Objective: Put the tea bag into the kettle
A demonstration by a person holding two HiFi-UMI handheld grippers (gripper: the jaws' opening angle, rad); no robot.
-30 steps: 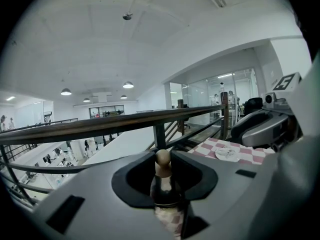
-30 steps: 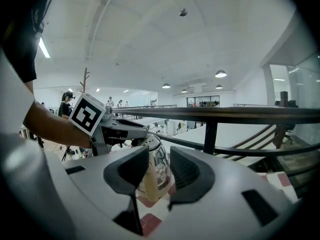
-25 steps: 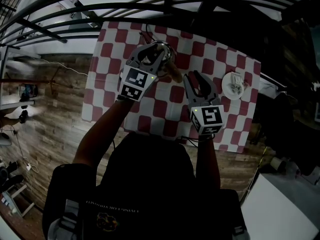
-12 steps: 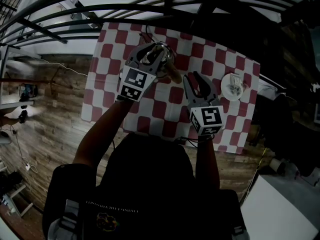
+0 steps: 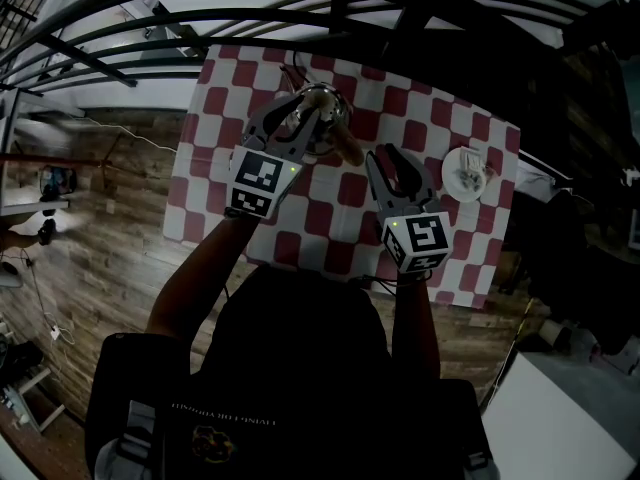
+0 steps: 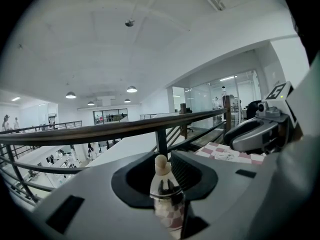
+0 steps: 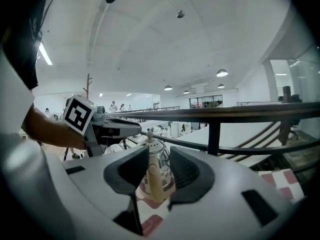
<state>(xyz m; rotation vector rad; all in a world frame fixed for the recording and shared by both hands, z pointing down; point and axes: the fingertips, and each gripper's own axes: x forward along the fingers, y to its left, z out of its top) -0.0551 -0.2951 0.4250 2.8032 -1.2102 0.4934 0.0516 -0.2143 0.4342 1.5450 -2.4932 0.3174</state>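
A chrome kettle with a pale wooden handle stands on the checked table. My left gripper reaches level over its top. Its jaws press on the chrome lid just under the pale knob. The lid still sits on the kettle, with the left gripper beside the knob. My right gripper is open and empty, and points at the handle from a short way off. The tea bag lies on a white saucer at the right.
The red and white cloth covers the table up to a dark railing along its far edge. The saucer lies on the cloth near the right gripper. Wooden floor lies to the left, and the person's body is close to the near edge.
The left gripper's marker cube has swung a little left and lower while its jaws stay at the kettle's top. The right gripper has barely shifted. The kettle has not moved.
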